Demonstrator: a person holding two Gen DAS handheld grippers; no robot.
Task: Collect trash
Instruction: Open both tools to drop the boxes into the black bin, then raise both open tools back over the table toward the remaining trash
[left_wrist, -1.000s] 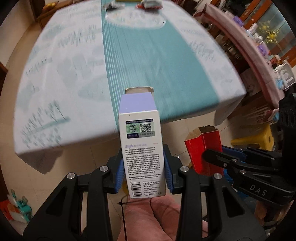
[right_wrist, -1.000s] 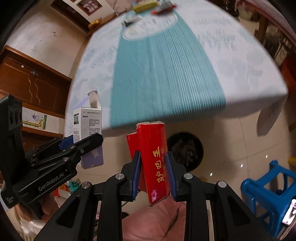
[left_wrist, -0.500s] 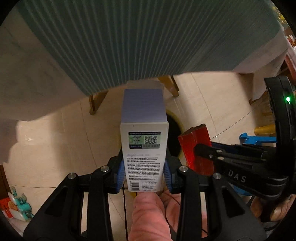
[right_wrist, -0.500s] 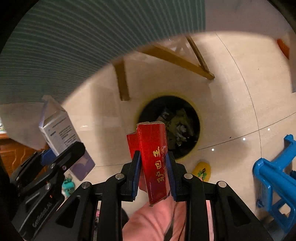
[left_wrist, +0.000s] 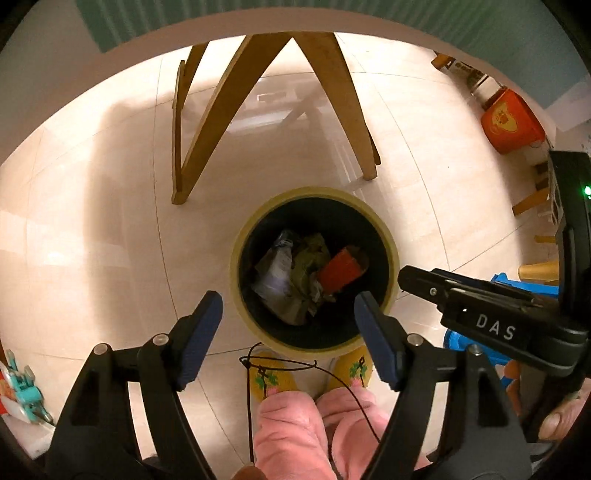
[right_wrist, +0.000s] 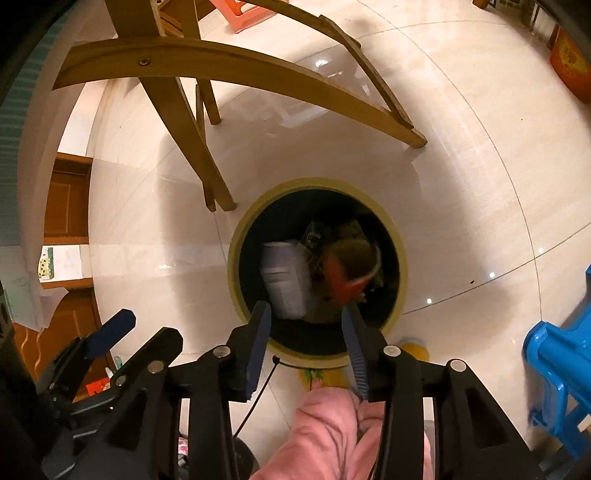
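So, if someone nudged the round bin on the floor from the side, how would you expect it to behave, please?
The bin would probably slide on the glossy floor tiles rather than grip. It looks light: inside are only cartons such as the red box and crumpled wrappers. Being tall and narrow, it might tip if pushed near the rim.

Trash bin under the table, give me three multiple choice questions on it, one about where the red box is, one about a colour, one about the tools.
1. Where is the red box?
A. in the trash bin
B. on the floor
C. in the right tool

2. What colour is the bin's rim?
A. blue
B. yellow
C. red

3. How stands the left tool?
A. shut on a box
B. open, empty
C. out of view

A: it lies among the trash inside.
B: a yellow ring edges the dark inside.
B: its jaws, just opened, stand wide with nothing between.
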